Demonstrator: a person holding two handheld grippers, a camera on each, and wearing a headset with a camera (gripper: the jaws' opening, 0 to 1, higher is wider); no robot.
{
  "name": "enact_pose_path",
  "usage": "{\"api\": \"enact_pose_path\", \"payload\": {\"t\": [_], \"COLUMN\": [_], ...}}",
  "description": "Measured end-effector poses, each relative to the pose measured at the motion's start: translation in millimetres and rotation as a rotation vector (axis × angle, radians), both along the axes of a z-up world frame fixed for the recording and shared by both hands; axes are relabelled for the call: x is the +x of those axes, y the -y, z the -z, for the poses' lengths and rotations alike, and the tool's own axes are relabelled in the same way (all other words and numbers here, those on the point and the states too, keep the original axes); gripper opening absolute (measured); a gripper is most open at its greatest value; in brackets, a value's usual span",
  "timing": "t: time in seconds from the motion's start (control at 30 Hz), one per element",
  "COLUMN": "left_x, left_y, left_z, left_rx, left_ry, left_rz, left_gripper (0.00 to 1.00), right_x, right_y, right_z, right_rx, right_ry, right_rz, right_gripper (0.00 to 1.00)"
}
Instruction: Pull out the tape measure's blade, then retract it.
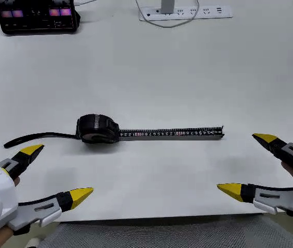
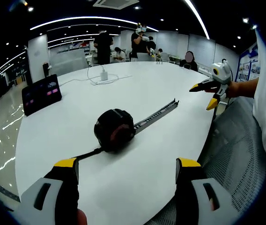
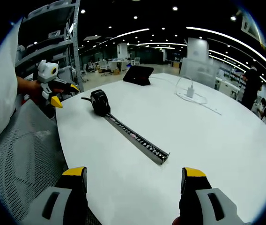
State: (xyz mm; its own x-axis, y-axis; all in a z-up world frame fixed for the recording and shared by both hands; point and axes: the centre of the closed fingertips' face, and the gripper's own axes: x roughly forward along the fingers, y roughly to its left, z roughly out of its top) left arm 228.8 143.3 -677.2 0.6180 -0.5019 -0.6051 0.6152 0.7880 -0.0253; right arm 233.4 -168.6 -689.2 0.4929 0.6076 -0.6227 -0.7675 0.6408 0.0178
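left gripper [image 1: 62, 171] jaws spread wide and empty, right gripper [image 1: 240, 162] likewise, black tape measure [image 1: 97, 129] lying on white table [image 1: 188, 67] ahead of both, touched by neither, case nearer the left, blade [image 1: 172, 133] extended toward the right

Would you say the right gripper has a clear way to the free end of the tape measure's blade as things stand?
Probably yes. The right gripper is open and apart from the blade's end, with only bare table between them. The case lies at the blade's other end, nearer the left gripper.
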Motion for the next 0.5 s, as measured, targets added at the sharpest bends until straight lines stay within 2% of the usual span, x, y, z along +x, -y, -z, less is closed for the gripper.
{"api": "enact_pose_path", "payload": {"t": [0.5], "left_x": [0.9], "left_y": [-0.3], "left_z": [-1.9], "left_rx": [0.003], "left_ry": [0.005], "left_rz": [-0.001], "left_gripper": [0.83], "right_x": [-4.3], "right_y": [-2.1], "right_z": [0.6], "right_rx": [0.001], "right_ry": [0.000], "right_rz": [0.003], "right_gripper": [0.83]}}
